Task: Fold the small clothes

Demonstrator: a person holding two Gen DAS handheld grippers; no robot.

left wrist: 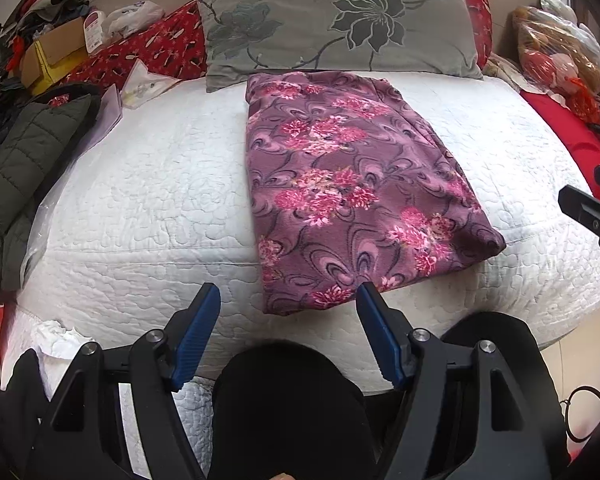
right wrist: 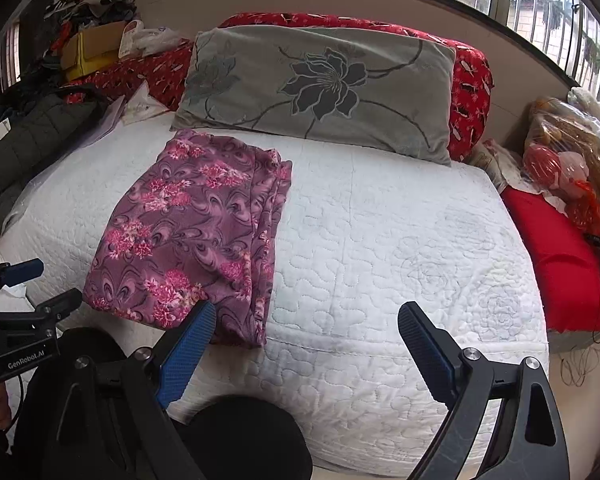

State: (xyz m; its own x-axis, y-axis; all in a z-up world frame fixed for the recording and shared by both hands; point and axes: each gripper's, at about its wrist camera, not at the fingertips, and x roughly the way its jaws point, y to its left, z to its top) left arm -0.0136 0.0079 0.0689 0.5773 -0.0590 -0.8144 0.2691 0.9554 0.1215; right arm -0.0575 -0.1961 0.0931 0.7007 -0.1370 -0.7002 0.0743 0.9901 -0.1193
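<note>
A purple garment with pink flowers (left wrist: 340,184) lies folded into a long strip on the white quilted bed (left wrist: 148,200). It also shows in the right wrist view (right wrist: 192,232), left of centre. My left gripper (left wrist: 288,300) is open and empty, hovering just short of the garment's near end. My right gripper (right wrist: 306,320) is open and empty, above bare quilt (right wrist: 380,260) to the right of the garment's near corner. The right gripper shows at the right edge of the left wrist view (left wrist: 596,208), and the left gripper at the left edge of the right wrist view (right wrist: 20,280).
A grey flowered pillow (left wrist: 332,24) lies at the far end of the bed against red bedding (left wrist: 160,40). A dark padded jacket (left wrist: 28,148) and a cluttered box (left wrist: 56,52) are at the left. Plastic bags (left wrist: 560,52) and a red cloth (right wrist: 560,260) are at the right.
</note>
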